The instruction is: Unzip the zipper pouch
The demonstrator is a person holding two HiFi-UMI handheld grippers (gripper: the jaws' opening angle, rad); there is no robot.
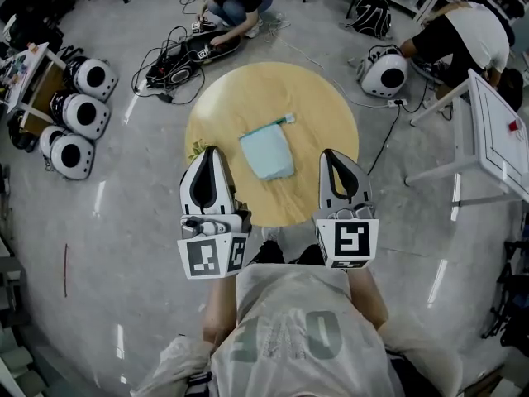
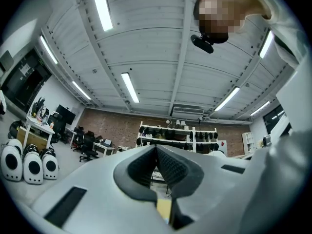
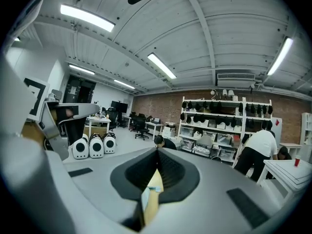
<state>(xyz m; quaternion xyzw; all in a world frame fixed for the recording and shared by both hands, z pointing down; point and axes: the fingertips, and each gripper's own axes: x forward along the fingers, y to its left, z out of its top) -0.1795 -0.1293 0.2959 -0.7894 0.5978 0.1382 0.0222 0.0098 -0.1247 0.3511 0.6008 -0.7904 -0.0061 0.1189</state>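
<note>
Grey shiny floor (image 1: 124, 246) lies all around a round wooden worktop (image 1: 223, 98). On the middle of this worktop rests the zipper pouch (image 1: 267, 152), pale blue-green and flat, and closed as far as I can judge. Its long axis runs from the near edge of the worktop toward the far edge, a little tilted. The zipper pull (image 1: 286, 120) sticks out at the far right corner of the pouch, so the zip line seems to go along its far short side.

Both claws hang over the near part of the worktop, pointing toward the far edge, with the pouch between them and slightly ahead. The left claw (image 1: 210, 152) is pressed together with nothing in it, and the right claw (image 1: 331, 154) is also pressed together and empty. Neither touches the pouch.

The left claw is just beside the left long side of the pouch, a good place to hold the body down. The pull lies on the right half, nearer to the right claw, so I think this one should go forward and inward to pinch it. Both must spread first.
</note>
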